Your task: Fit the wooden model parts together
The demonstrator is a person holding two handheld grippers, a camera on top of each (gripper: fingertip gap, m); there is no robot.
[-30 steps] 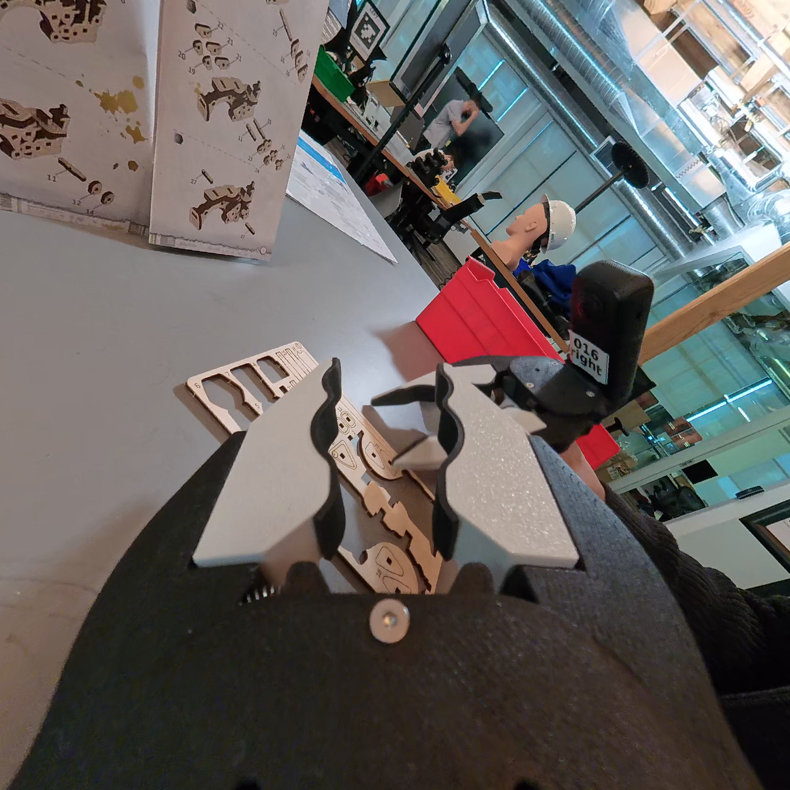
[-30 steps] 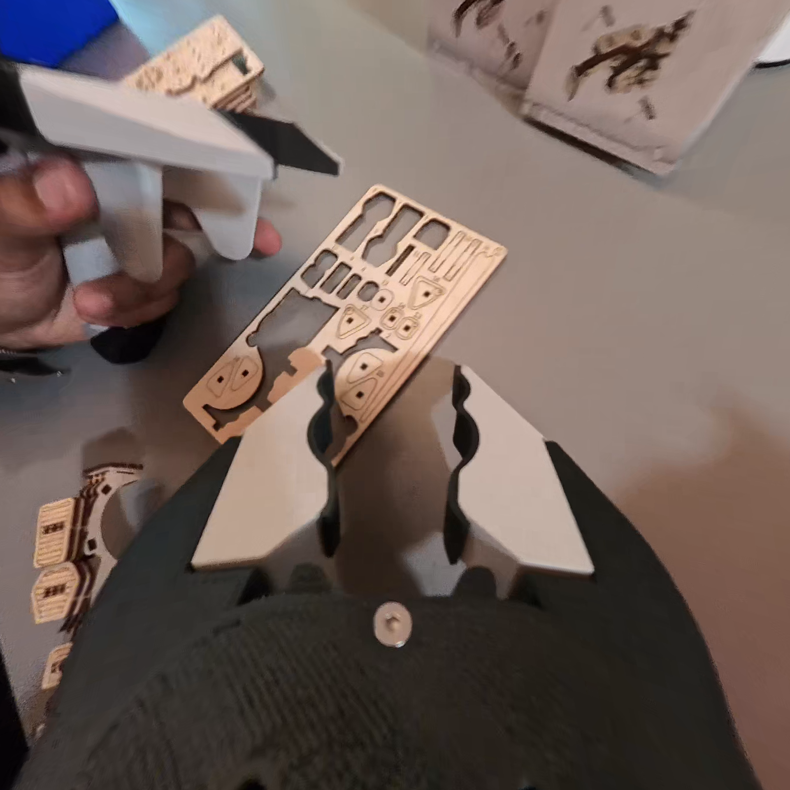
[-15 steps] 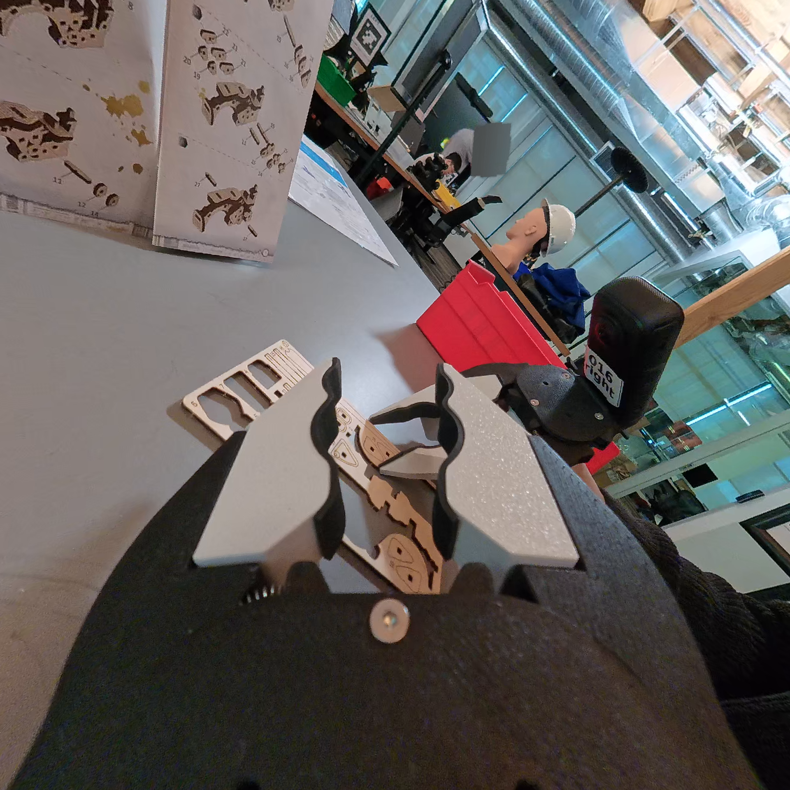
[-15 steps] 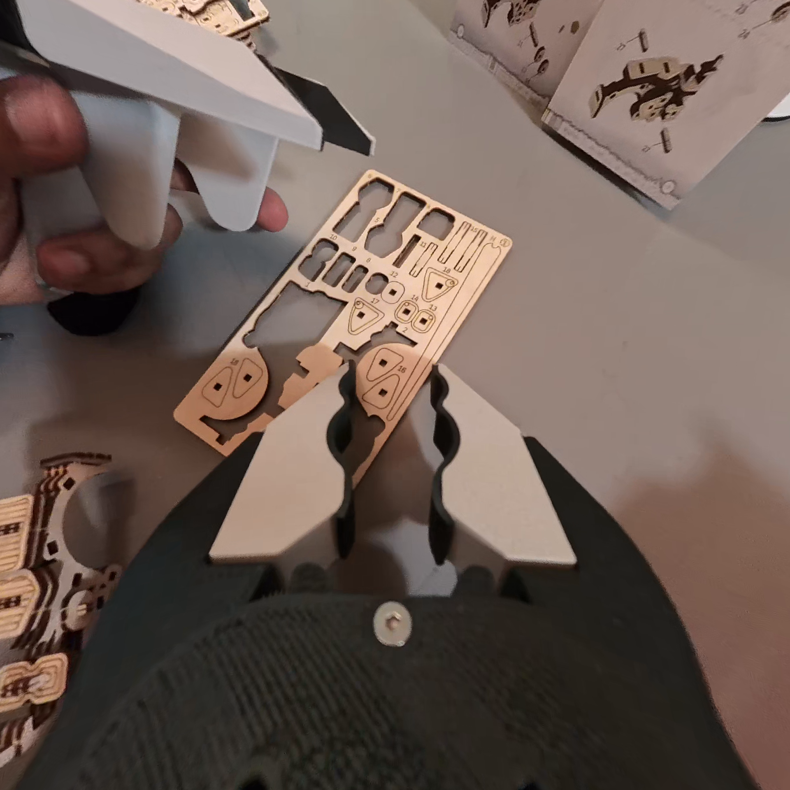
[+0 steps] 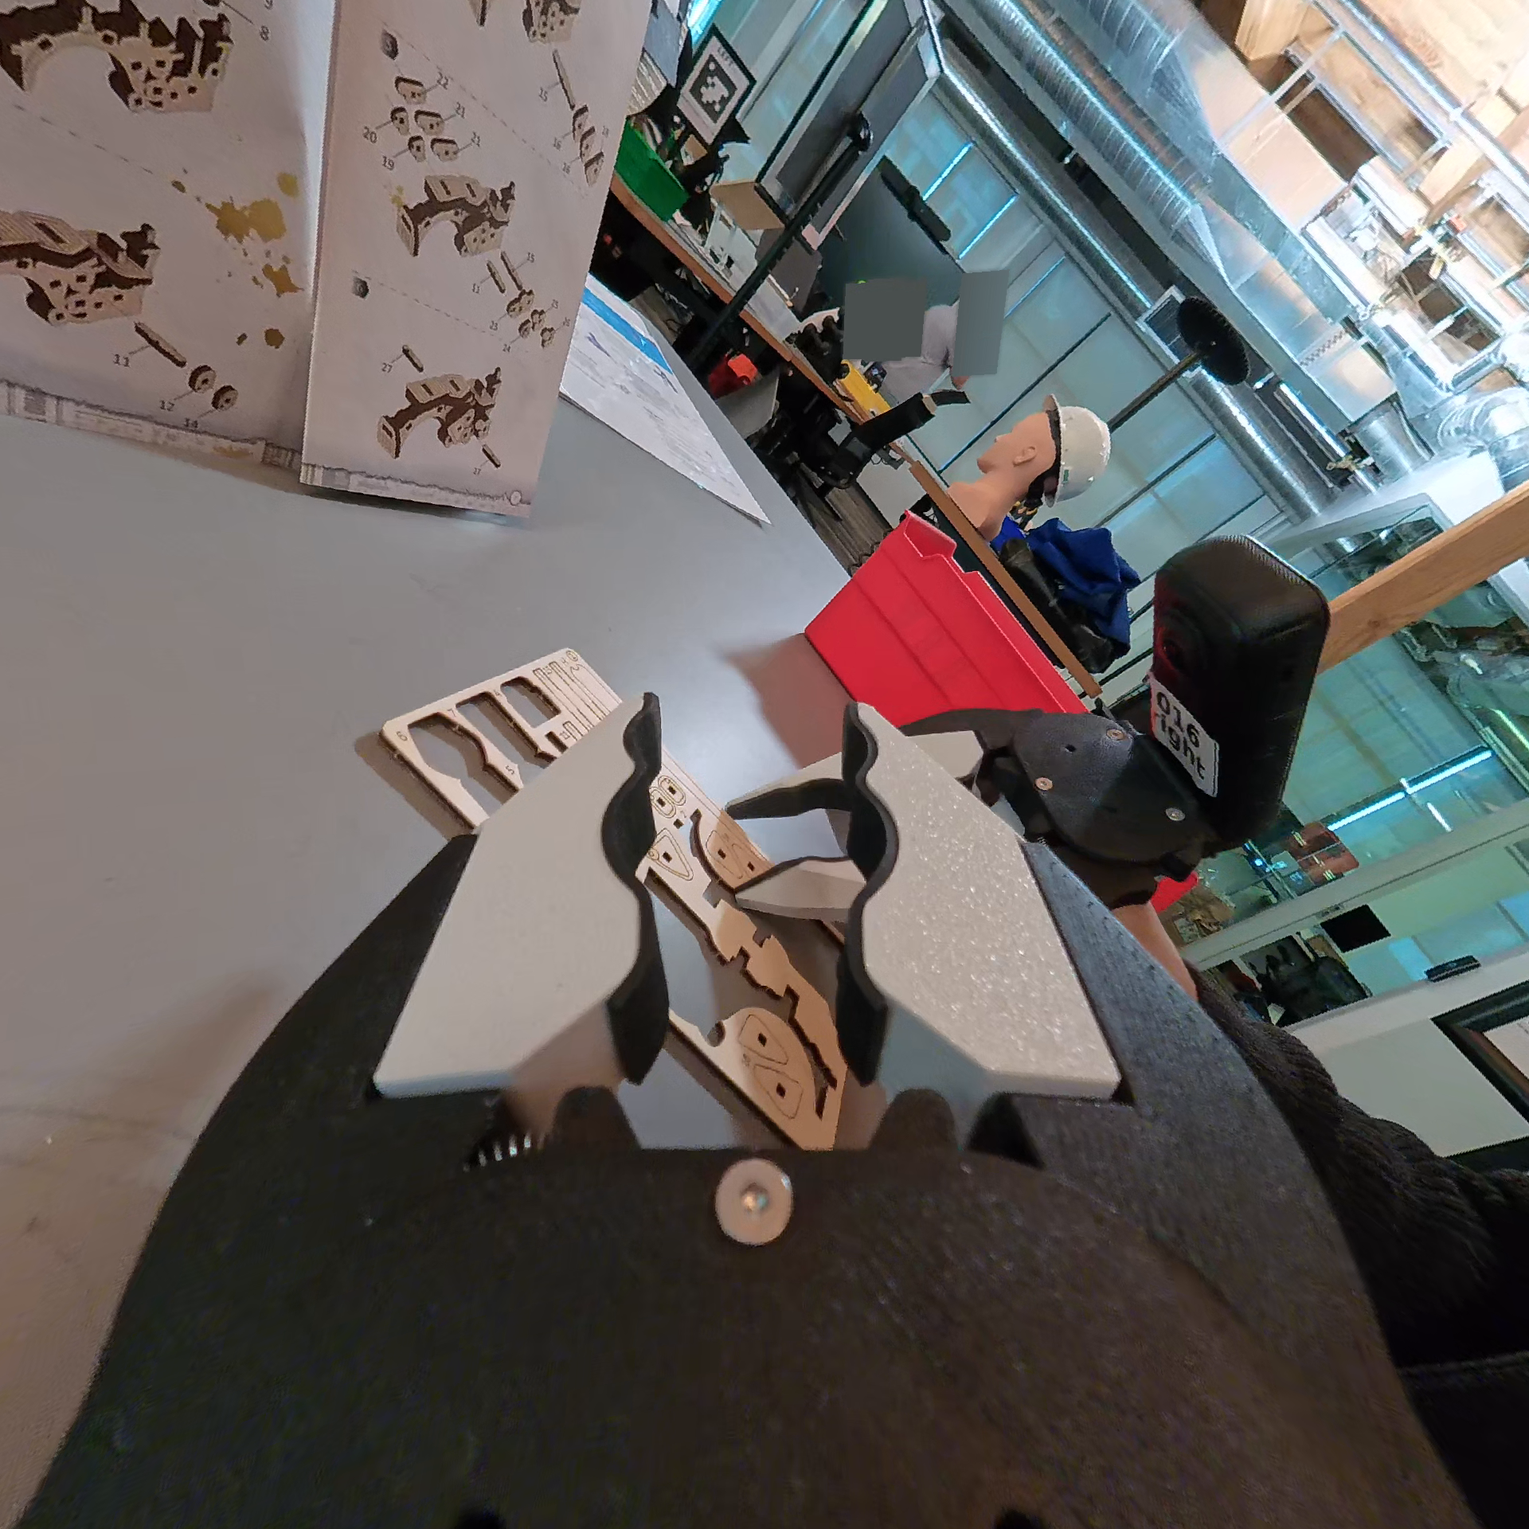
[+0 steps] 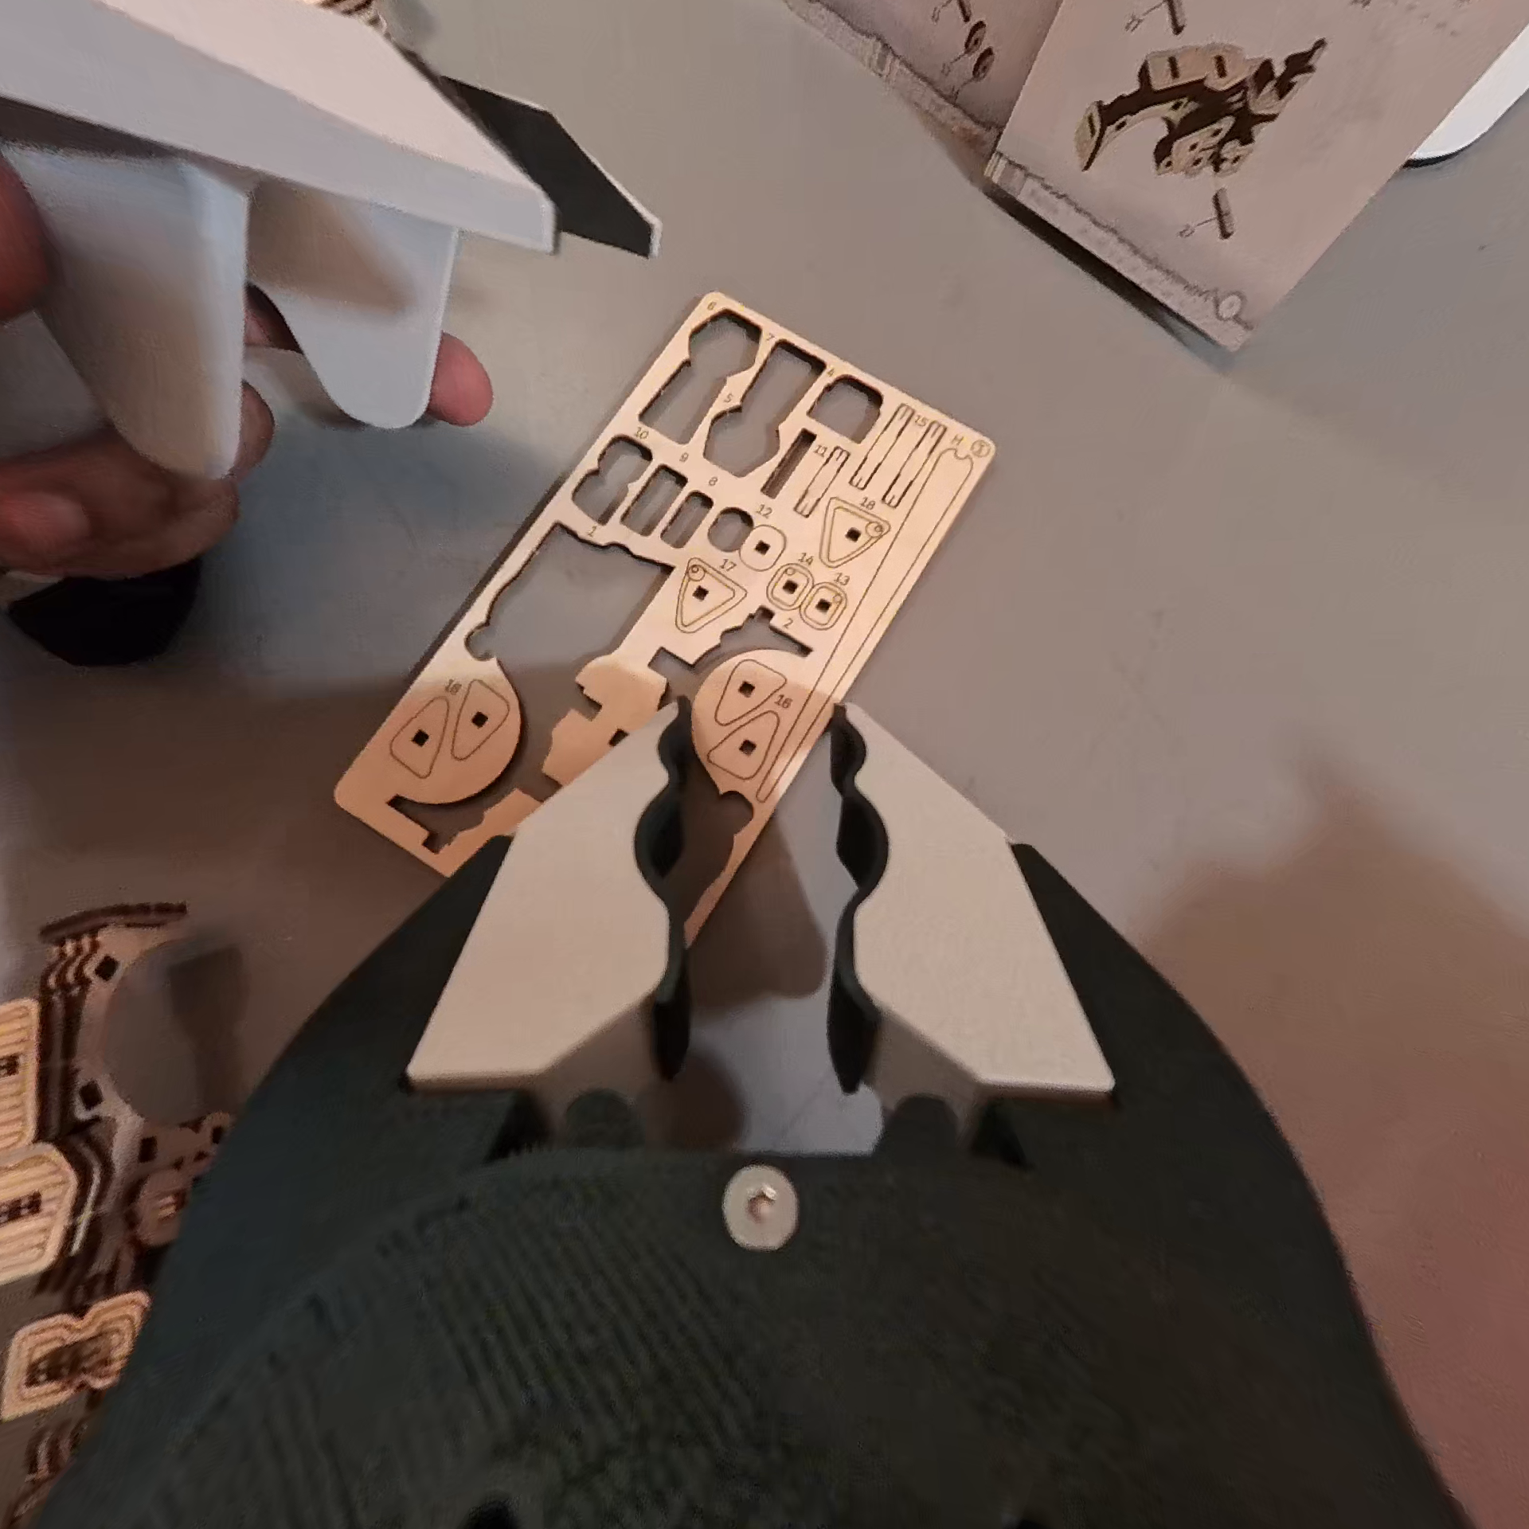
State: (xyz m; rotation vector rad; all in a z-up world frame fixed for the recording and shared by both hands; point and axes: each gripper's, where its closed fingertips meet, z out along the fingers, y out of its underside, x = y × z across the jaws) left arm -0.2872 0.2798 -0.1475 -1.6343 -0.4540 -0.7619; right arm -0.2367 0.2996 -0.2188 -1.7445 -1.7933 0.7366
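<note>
A thin wooden parts sheet with several punched-out holes lies flat on the grey table; it also shows in the left wrist view. My right gripper is open and empty, low over the sheet's near right edge, which lies between its fingers. My left gripper is open and empty, held above the sheet's other end. It shows at the upper left of the right wrist view, held by a hand. The right gripper also shows in the left wrist view, its tips just over the sheet.
A partly built wooden model lies at the near left. Folded instruction sheets stand at the table's far side, also in the right wrist view. A red bin sits by the table's right edge. The left gripper's tips are roughly 9 centimetres from the right gripper's.
My right gripper has moved in closer over the sheet's near edge and its jaws have narrowed somewhat. The left gripper has stayed almost still above the sheet.
</note>
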